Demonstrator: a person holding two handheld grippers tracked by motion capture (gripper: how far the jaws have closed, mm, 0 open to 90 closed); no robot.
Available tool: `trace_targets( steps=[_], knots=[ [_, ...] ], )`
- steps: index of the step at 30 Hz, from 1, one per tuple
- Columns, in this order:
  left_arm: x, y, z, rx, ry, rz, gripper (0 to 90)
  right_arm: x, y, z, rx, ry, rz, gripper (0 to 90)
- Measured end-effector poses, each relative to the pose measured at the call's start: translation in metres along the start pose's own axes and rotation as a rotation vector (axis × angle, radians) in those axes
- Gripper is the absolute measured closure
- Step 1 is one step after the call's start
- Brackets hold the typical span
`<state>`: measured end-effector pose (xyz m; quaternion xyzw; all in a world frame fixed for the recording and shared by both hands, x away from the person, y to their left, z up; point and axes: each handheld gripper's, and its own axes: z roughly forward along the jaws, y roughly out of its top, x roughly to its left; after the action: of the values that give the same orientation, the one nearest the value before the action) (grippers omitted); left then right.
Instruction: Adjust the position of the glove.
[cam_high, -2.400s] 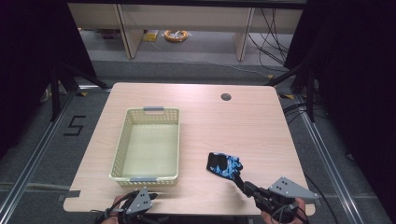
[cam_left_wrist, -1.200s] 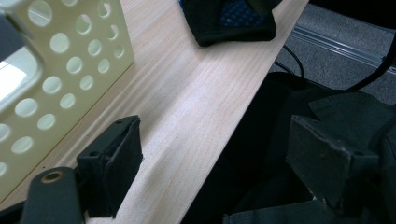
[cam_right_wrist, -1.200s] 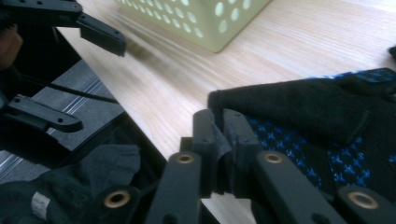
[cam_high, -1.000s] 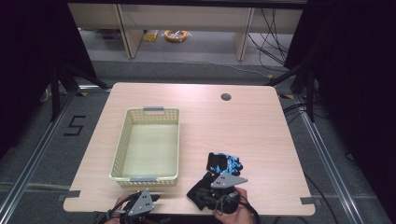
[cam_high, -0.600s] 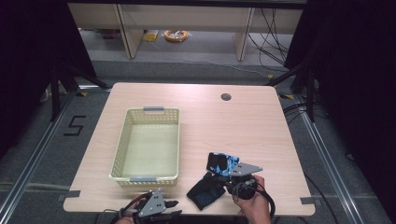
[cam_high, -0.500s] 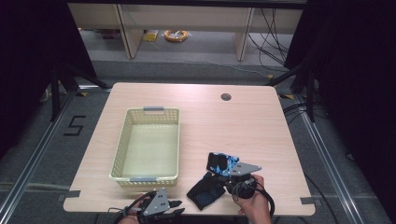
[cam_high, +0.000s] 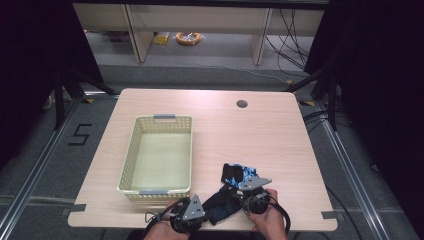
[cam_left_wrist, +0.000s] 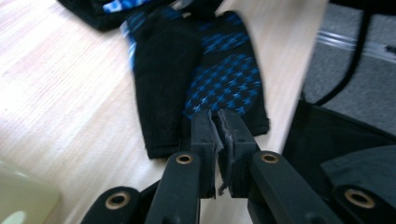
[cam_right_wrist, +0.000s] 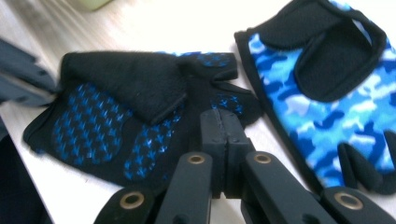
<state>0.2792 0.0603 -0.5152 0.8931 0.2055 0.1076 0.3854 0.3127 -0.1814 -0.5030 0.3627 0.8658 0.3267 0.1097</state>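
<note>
Two fingerless gloves lie on the table (cam_high: 280, 130) near its front edge, right of the basket (cam_high: 159, 152). The palm-up glove (cam_high: 220, 205), black w/ blue dot grip, sits closest to the person, at the edge; the camo glove (cam_high: 239, 175), blue camo w/ black trim, lies just behind it, touching or overlapping it in the high view.

L gripper (cam_left_wrist: 217, 123): jaws have just been closing and now stand narrow, pinched on the hem of the palm-up glove (cam_left_wrist: 201, 74) at its near end; a thin bit of fabric shows between the pads. In the high view the L gripper (cam_high: 197, 210) comes in from the glove's left, at the front edge.

R gripper (cam_right_wrist: 223, 121): jaws together, tips on the edge of the palm-up glove (cam_right_wrist: 116, 116) by its finger end; pads look to be clamping that edge, though the fabric between them is hard to make out. The camo glove (cam_right_wrist: 299, 98) lies just to the side of the jaws, not gripped. In the high view the R gripper (cam_high: 245, 192) sits at the glove's right end, hand wrapped round the body.

The basket stands well left of both gloves, nothing inside.
</note>
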Motion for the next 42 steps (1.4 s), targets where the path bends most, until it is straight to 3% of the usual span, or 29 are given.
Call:
trace_targets(
  steps=[1, 2, 7, 11, 12, 13, 14, 16, 17, 18, 19, 23, 24, 25, 28, 29, 33, 34, 37, 38, 39, 42],
  knots=[
    [0.002, 0.001, 0.000, 0.005, -0.001, 0.008, 84.4, 0.001, -0.001, -0.002, 0.013, 0.003, 0.005, 90.0],
    [0.002, 0.002, 0.002, -0.008, 0.007, -0.015, 84.5, 0.001, -0.003, -0.002, -0.011, -0.011, -0.007, 90.0],
    [0.006, 0.009, 0.010, 0.005, 0.032, -0.001, 84.4, 0.006, -0.014, -0.012, 0.009, 0.004, 0.033, 90.0],
    [0.005, 0.017, 0.019, 0.007, 0.086, 0.066, 83.6, 0.008, -0.022, -0.019, 0.002, 0.001, 0.046, 90.0],
    [0.004, 0.019, 0.020, 0.015, 0.091, 0.064, 83.6, 0.010, -0.023, -0.020, -0.003, 0.004, 0.073, 90.0],
    [0.003, 0.020, 0.022, 0.001, 0.079, 0.046, 83.3, 0.010, -0.025, -0.020, -0.006, -0.002, 0.068, 90.0],
    [0.005, 0.022, 0.023, 0.015, 0.086, 0.054, 83.1, 0.008, -0.026, -0.022, 0.001, -0.003, 0.063, 90.0],
    [0.003, 0.023, 0.024, 0.007, 0.081, 0.045, 82.6, 0.007, -0.027, -0.025, 0.017, -0.001, 0.084, 90.0],
    [0.003, 0.024, 0.024, 0.008, 0.080, 0.069, 82.3, 0.006, -0.028, -0.023, -0.007, -0.010, 0.076, 90.0],
    [0.002, 0.024, 0.023, 0.010, 0.085, 0.059, 81.6, 0.007, -0.029, -0.023, -0.022, -0.006, 0.091, 89.9],
    [0.003, 0.023, 0.022, 0.005, 0.084, 0.058, 80.7, 0.005, -0.028, -0.025, -0.002, -0.003, 0.077, 89.4],
    [0.004, 0.021, 0.012, -0.012, 0.078, 0.049, 76.9, 0.005, -0.027, -0.029, 0.003, -0.002, 0.099, 84.9],
    [0.002, 0.020, 0.010, -0.027, 0.069, 0.035, 75.4, 0.004, -0.026, -0.031, -0.006, -0.001, 0.117, 83.6],
    [0.002, 0.020, 0.007, -0.029, 0.069, 0.039, 70.7, 0.002, -0.026, -0.033, -0.049, -0.006, 0.132, 81.5],
    [-0.004, 0.016, -0.002, -0.046, 0.084, 0.071, 66.9, -0.001, -0.024, -0.038, -0.088, -0.004, 0.168, 75.2],
    [-0.005, 0.015, -0.006, -0.048, 0.069, 0.064, 65.1, -0.004, -0.024, -0.040, -0.104, -0.010, 0.156, 74.7],
    [-0.009, 0.009, -0.018, -0.064, 0.034, 0.024, 56.5, -0.014, -0.016, -0.046, -0.145, -0.060, 0.200, 68.2],
    [-0.009, 0.007, -0.021, -0.066, 0.032, 0.014, 54.5, -0.017, -0.014, -0.046, -0.150, -0.099, 0.197, 64.8],
    [-0.008, -0.001, -0.028, -0.061, 0.012, 0.000, 48.4, -0.027, -0.006, -0.040, -0.163, -0.127, 0.210, 62.3],
    [-0.007, -0.004, -0.031, -0.047, 0.029, 0.006, 46.5, -0.030, -0.003, -0.038, -0.157, -0.145, 0.211, 61.1],
    [-0.006, -0.008, -0.032, -0.055, 0.019, -0.015, 44.7, -0.035, 0.000, -0.034, -0.159, -0.163, 0.189, 59.9],
    [-0.001, -0.017, -0.040, -0.040, 0.009, -0.044, 41.5, -0.041, 0.011, -0.024, -0.139, -0.189, 0.202, 58.0]
  ],
)
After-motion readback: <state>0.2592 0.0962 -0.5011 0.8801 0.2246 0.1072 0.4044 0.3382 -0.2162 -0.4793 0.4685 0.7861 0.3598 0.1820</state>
